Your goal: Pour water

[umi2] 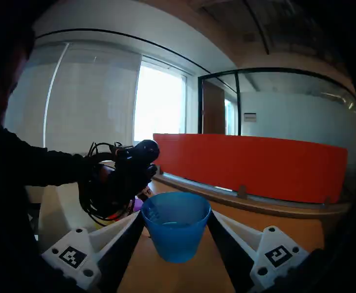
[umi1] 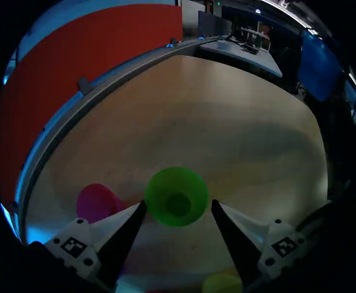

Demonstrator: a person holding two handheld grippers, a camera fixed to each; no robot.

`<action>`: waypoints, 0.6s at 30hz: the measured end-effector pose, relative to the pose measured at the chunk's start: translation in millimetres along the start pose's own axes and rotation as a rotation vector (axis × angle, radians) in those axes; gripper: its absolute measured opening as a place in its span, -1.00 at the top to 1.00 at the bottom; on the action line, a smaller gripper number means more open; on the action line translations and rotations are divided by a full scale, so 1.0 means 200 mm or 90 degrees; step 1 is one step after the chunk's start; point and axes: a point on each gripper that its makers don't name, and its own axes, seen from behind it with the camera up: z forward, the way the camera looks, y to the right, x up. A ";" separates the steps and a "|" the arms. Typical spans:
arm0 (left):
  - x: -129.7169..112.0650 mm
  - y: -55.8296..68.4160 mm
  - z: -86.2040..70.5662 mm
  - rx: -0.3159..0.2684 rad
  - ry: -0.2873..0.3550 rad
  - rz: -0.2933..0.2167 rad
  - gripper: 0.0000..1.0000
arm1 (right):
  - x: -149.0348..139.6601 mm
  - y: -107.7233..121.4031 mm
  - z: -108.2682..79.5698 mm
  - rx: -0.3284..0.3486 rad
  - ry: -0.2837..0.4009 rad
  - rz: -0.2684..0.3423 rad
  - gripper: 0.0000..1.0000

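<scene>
1. spreading across the left gripper view, a pale wooden table (umi1: 202, 112) lay under everything, seen from steeply above.
2. a long red partition (umi1: 80, 63) ran along the table's far edge. in the right gripper view it stood behind the table, with a bright window (umi2: 158, 105) beyond it to the left.
3. the left gripper (umi1: 177, 207) pointed down at the table with its fingers spread to either side of a green cup (umi1: 176, 188). whether the tips pressed on the rim could not be told.
4. a dark sleeve (umi2: 36, 163) reached in from the left of the right gripper view, toward that gripper's dark, cable-hung body.
5. the right gripper (umi2: 175, 217) was clamped on a blue cup (umi2: 175, 239), one finger against each side, and held it upright above the table.
6. the green cup was seen straight down its mouth, between the left fingertips.
7. water (umi2: 173, 222) sat in the blue cup, well below the rim.
8. a magenta cup (umi1: 96, 202) was just left of the green one, partly behind the left finger.
9. a yellow-green object (umi1: 222, 283) peeked in at the bottom edge, too cut off to identify.
</scene>
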 end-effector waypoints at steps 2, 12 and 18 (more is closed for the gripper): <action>-0.01 0.00 0.01 0.003 -0.003 0.002 -0.97 | 0.00 0.00 0.00 0.000 0.000 0.000 -0.82; 0.00 -0.01 0.00 0.001 0.003 -0.018 -0.80 | -0.01 -0.02 0.01 0.004 -0.002 -0.001 -0.82; 0.00 -0.01 0.00 -0.001 0.003 -0.017 -0.72 | -0.01 -0.03 0.01 0.005 -0.002 -0.003 -0.82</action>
